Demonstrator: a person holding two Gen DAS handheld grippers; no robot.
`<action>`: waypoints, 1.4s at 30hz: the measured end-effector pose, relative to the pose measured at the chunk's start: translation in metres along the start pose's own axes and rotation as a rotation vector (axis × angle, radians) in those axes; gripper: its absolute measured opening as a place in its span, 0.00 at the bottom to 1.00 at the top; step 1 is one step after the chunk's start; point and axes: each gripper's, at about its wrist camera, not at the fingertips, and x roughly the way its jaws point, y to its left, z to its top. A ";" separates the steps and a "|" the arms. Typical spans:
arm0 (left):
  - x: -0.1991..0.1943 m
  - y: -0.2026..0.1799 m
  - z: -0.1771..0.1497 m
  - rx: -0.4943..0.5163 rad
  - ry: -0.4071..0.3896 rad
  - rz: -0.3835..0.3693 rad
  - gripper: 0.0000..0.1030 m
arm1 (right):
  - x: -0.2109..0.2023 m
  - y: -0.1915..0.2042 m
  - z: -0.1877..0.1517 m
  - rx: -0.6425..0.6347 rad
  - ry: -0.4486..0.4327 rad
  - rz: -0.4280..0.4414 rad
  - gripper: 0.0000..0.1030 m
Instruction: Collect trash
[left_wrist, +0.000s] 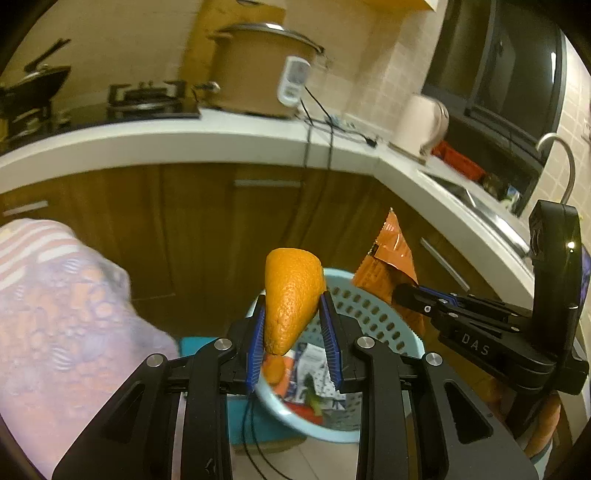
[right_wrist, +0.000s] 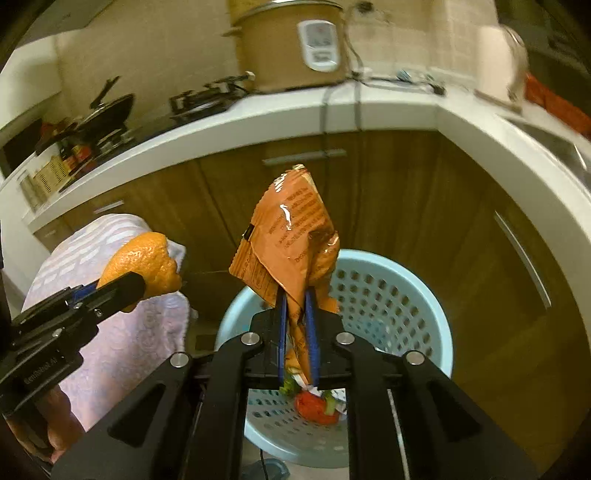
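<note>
My left gripper is shut on a piece of orange peel and holds it over the near rim of a light blue perforated waste basket. It also shows in the right wrist view with the peel. My right gripper is shut on an orange snack wrapper above the basket. In the left wrist view the right gripper holds the wrapper at the basket's far right. Paper and food scraps lie in the basket.
A white counter over brown cabinets curves behind the basket, with a rice cooker, gas hob, kettle and sink. Cords hang over its edge. A pink patterned cloth is at left.
</note>
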 end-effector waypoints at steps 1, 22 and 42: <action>0.008 -0.004 -0.001 0.006 0.011 0.009 0.26 | 0.002 -0.004 -0.001 0.008 0.005 -0.004 0.10; 0.037 -0.006 -0.008 0.010 0.070 0.010 0.60 | 0.030 -0.043 -0.021 0.118 0.103 -0.031 0.47; -0.096 0.034 -0.016 0.073 -0.211 0.252 0.80 | -0.033 0.050 -0.017 0.033 -0.137 -0.065 0.63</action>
